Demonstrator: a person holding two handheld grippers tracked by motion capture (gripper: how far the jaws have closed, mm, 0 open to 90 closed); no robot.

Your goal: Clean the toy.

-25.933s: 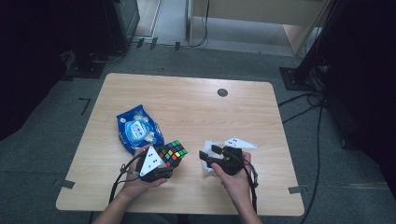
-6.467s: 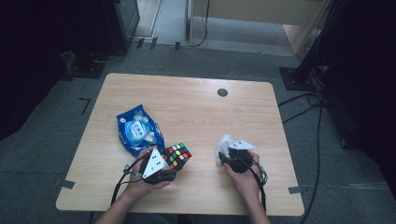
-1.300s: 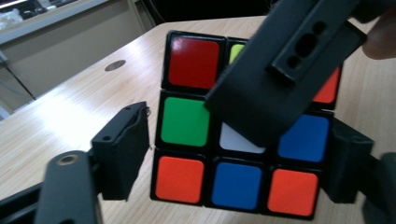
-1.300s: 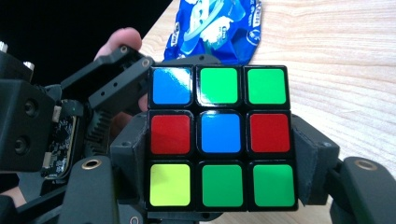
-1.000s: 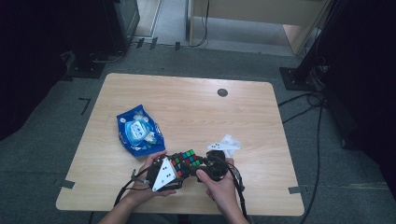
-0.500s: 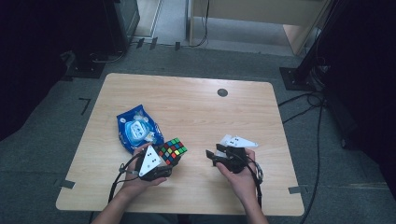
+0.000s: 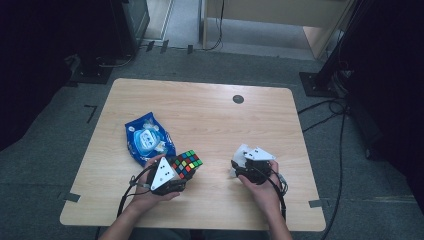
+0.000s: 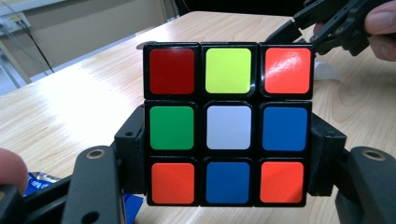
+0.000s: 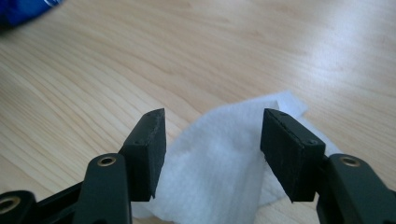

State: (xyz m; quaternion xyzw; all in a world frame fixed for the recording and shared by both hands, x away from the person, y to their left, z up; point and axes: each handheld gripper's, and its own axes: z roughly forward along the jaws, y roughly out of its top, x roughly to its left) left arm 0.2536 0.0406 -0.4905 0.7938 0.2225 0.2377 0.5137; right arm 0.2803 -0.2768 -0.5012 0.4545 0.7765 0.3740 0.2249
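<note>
A scrambled Rubik's cube [image 8: 228,122] sits clamped between the jaws of my left gripper [image 8: 226,161], held just above the table [image 7: 210,120]; in the high view the cube [image 7: 184,164] is near the front left of centre, with my left gripper [image 7: 175,172] around it. My right gripper [image 9: 212,144] is open over a white tissue [image 9: 219,163] that lies flat on the wood, with nothing between its fingers. In the high view the right gripper [image 7: 239,167] is at the front right, above the tissue [image 7: 241,151].
A blue wet-wipe packet [image 7: 148,139] lies on the table just behind the left hand. A dark round grommet [image 7: 238,99] is set into the table near the far edge. Cables trail on the floor at the right.
The right gripper, which met the cube at the centre a second ago, has moved back right to the tissue. The left gripper drew the cube back left.
</note>
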